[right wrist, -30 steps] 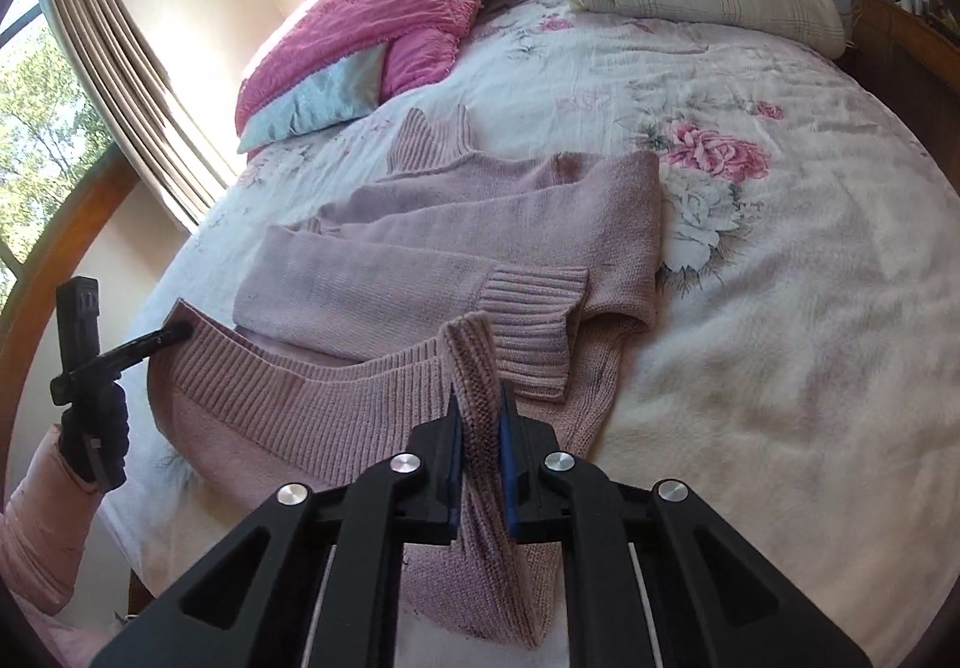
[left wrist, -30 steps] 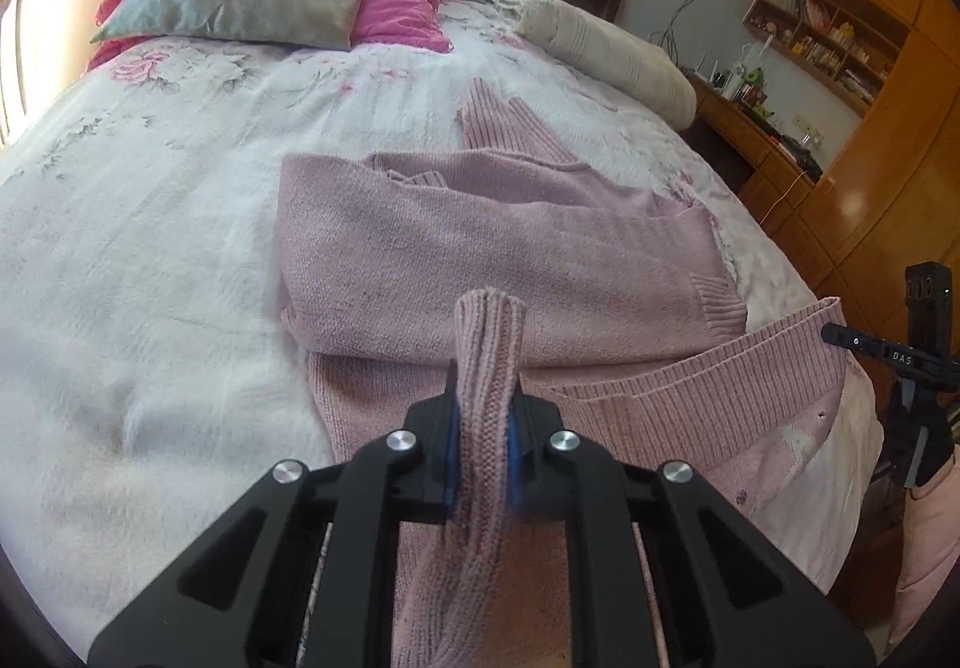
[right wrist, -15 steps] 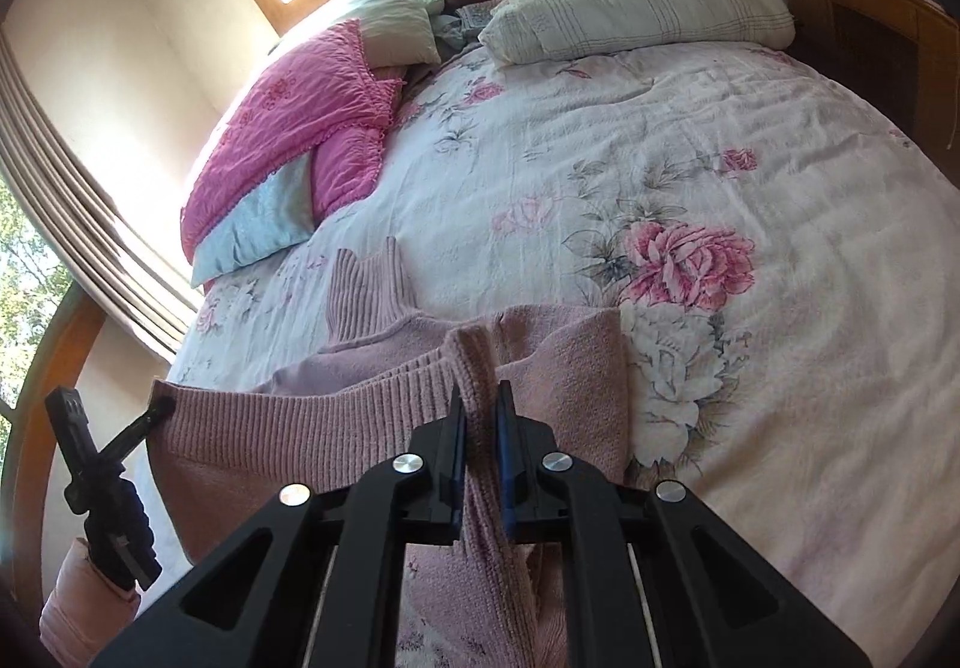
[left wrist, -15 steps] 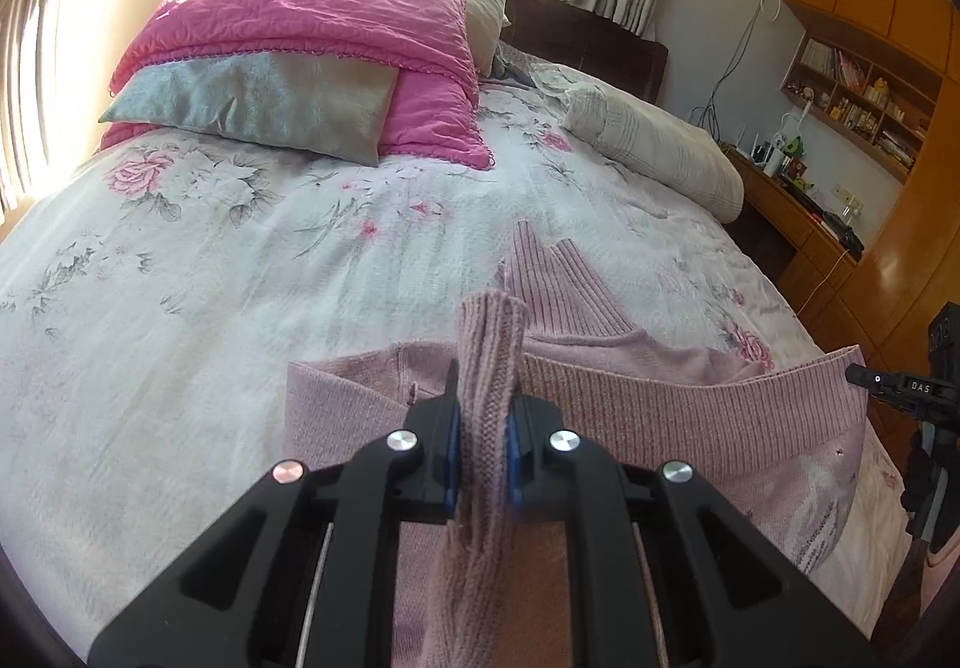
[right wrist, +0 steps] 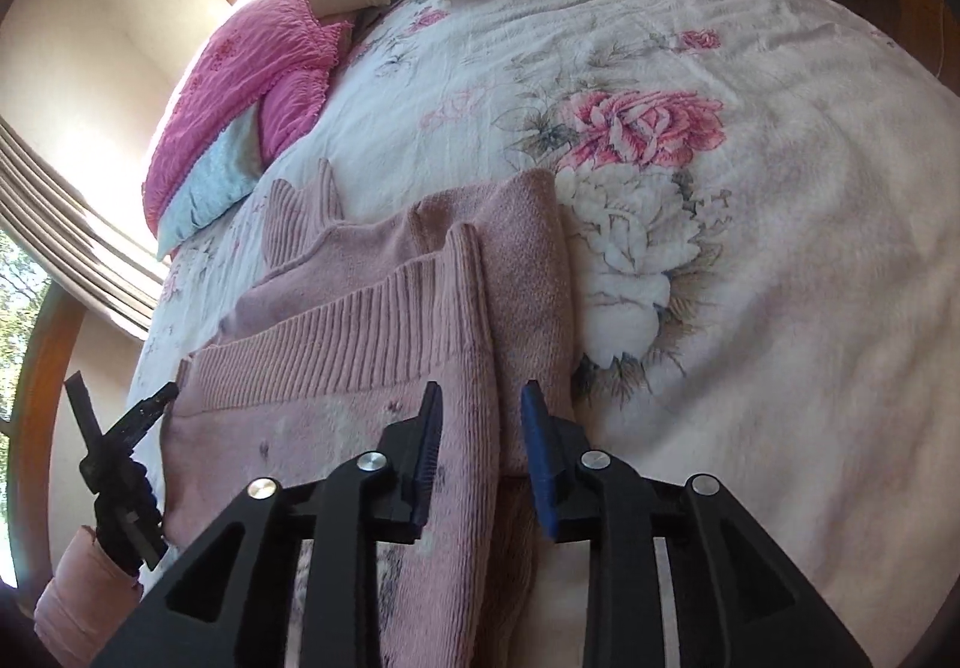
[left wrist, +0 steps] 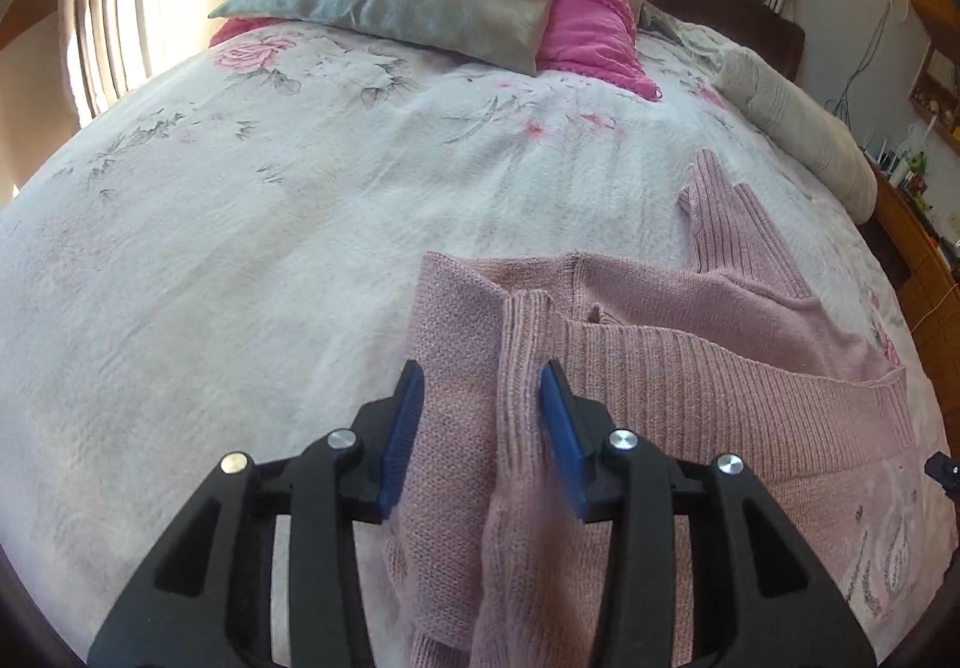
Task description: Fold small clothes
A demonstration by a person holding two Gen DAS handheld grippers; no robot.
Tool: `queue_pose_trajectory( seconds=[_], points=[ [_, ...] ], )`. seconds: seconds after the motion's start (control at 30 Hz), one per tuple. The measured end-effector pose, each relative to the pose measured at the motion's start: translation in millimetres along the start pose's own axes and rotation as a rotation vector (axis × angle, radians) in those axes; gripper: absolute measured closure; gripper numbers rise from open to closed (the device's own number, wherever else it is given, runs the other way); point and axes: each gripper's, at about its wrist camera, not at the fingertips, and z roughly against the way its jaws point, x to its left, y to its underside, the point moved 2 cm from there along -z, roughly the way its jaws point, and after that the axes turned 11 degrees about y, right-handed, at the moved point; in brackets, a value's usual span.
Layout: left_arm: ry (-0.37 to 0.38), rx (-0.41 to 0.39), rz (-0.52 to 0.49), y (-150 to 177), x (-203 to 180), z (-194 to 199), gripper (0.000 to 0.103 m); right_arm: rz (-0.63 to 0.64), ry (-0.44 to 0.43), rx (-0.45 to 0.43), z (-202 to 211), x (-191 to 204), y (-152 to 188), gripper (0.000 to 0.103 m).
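Both tongs, clamped on the hem half a second ago, are now released. The left tongs [left wrist: 480, 416] stand spread, with a ridge of the pink sweater [left wrist: 690, 362] loose between the blue pads [left wrist: 399, 440]. The right tongs [right wrist: 480, 434] are likewise spread astride the ribbed hem edge. The sweater lies folded on the bed [right wrist: 780, 248], its hem now laid forward over the body, directly ahead of both tongs.

One sweater [left wrist: 690, 368], two grippers (both spread), four pillows.
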Motion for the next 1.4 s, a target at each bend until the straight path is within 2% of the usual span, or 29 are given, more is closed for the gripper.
queue_pose_trajectory(
  seconds=[0.07,0.1,0.17,0.23,0.3,0.37,0.43,0.53,0.63,0.67,0.73,0.77,0.8,0.83,0.97,1.07,1.17,1.3,1.4],
  points=[
    [0.019,-0.031,0.006,1.2,1.7,13.5,0.053,0.001,-0.034,0.041,7.7,-1.8,20.2,0.055],
    [0.031,-0.041,0.01,1.7,2.8,19.3,0.053,0.01,-0.043,0.06,9.5,-0.7,31.2,0.053],
    [0.036,-0.058,0.014,1.3,3.4,27.5,0.05,0.033,-0.042,0.111,5.2,2.7,51.8,0.053],
    [0.021,-0.078,0.027,1.0,6.1,34.2,0.049,0.059,0.004,0.172,-7.0,5.5,69.3,0.053],
    [0.026,-0.043,0.052,2.6,9.1,35.2,0.049,0.078,0.011,0.157,-10.5,9.5,78.4,0.071],
    [0.054,0.009,0.061,11.3,7.1,37.2,0.051,0.06,-0.011,0.138,-6.4,10.5,78.8,0.083],
    [0.067,0.012,0.012,25.1,-1.7,48.1,0.051,0.059,0.013,0.126,-1.0,11.2,75.9,0.086],
    [0.015,0.062,-0.118,53.3,-18.5,49.8,0.05,0.087,0.089,0.144,-4.8,16.2,77.1,0.086],
    [-0.096,0.164,-0.234,83.4,-21.5,29.4,0.049,0.112,0.152,0.158,-15.1,22.1,79.6,0.085],
    [-0.104,0.183,-0.24,90.3,-19.0,24.7,0.049,0.098,0.155,0.163,-16.8,21.4,80.0,0.085],
    [-0.102,0.163,-0.23,95.5,-11.9,28.6,0.048,0.064,0.146,0.17,-16.0,17.6,80.1,0.083],
    [-0.102,0.169,-0.219,95.0,-10.2,31.0,0.048,0.056,0.141,0.161,-12.2,16.7,80.2,0.078],
    [-0.099,0.175,-0.2,93.4,-8.6,35.0,0.048,0.044,0.143,0.15,-5.5,14.4,81.4,0.066],
    [-0.098,0.174,-0.183,91.3,-7.8,41.6,0.048,0.034,0.142,0.139,3.4,11.7,84.2,0.063],
    [-0.069,0.094,-0.183,86.8,-13.5,88.6,0.049,0.057,0.162,0.06,57.7,11.9,99.8,0.063],
    [-0.02,0.066,-0.149,89.8,-15.6,123.5,0.049,0.041,0.142,0.024,101.3,11.7,114.7,0.063],
    [0.029,0.044,-0.11,96.7,-14.8,156.0,0.045,0.038,0.165,-0.016,142.4,15.2,129.3,0.063],
    [0.052,0.058,-0.121,107.9,-17.7,183.0,0.043,0.03,0.164,-0.056,186.9,19.8,145.4,0.063],
    [0.05,0.076,-0.165,109.1,-25.7,187.3,0.041,0.029,0.159,-0.075,201.9,21.1,152.6,0.062]
  ],
)
